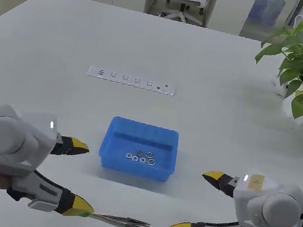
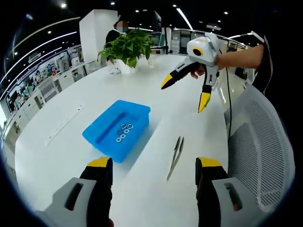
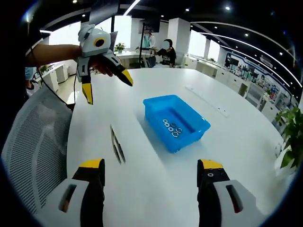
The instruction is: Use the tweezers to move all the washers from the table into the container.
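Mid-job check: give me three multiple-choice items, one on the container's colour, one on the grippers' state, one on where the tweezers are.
1. The container is: A red; B blue; C green.
2. The left gripper and right gripper are: A both open; B both shut; C one shut on a washer.
3. The tweezers are: A in the left gripper; B on the table between the grippers; C in the container.
Key: 1 B, blue walls. 2 A, both pairs of jaws stand spread, empty. 3 B, they lie flat on the tabletop.
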Tool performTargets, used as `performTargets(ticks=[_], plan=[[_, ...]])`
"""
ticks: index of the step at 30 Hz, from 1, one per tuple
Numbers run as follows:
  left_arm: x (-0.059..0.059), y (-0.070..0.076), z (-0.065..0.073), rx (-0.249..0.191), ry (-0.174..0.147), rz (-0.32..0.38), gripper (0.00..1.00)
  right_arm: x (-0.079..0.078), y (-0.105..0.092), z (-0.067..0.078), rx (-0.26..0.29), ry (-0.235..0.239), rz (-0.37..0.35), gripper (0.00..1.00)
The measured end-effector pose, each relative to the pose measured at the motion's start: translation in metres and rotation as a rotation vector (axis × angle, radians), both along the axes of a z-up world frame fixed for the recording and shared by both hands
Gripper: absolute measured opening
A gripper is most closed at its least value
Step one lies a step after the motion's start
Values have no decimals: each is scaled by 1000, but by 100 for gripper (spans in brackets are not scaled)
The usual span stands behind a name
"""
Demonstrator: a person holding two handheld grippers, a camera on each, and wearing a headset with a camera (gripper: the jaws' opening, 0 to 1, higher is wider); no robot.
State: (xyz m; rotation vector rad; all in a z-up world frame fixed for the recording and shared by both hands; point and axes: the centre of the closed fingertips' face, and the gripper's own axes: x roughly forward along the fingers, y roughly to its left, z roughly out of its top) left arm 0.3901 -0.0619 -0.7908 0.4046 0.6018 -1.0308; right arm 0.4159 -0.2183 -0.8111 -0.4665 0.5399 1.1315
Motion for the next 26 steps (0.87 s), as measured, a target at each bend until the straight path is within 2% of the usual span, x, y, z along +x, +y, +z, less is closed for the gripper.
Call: performTargets(ticks=[6,12,14,21,26], plan=[[-5,2,5,-14,-4,5,84,-2,-7,4,30,-2,-29,90],[-13,1,7,-23,12,-14,95,-8,-11,6,40,-5,-34,100],[-16,1,9,-28,13,-18,99,-10,-13,6,45,-1,-36,100],[-18,3,8,-32,30,-21,99,-14,-16,5,44,13,-38,100],[-17,1,9,-34,28,-27,99,-14,-17,4,40,17,-40,100]])
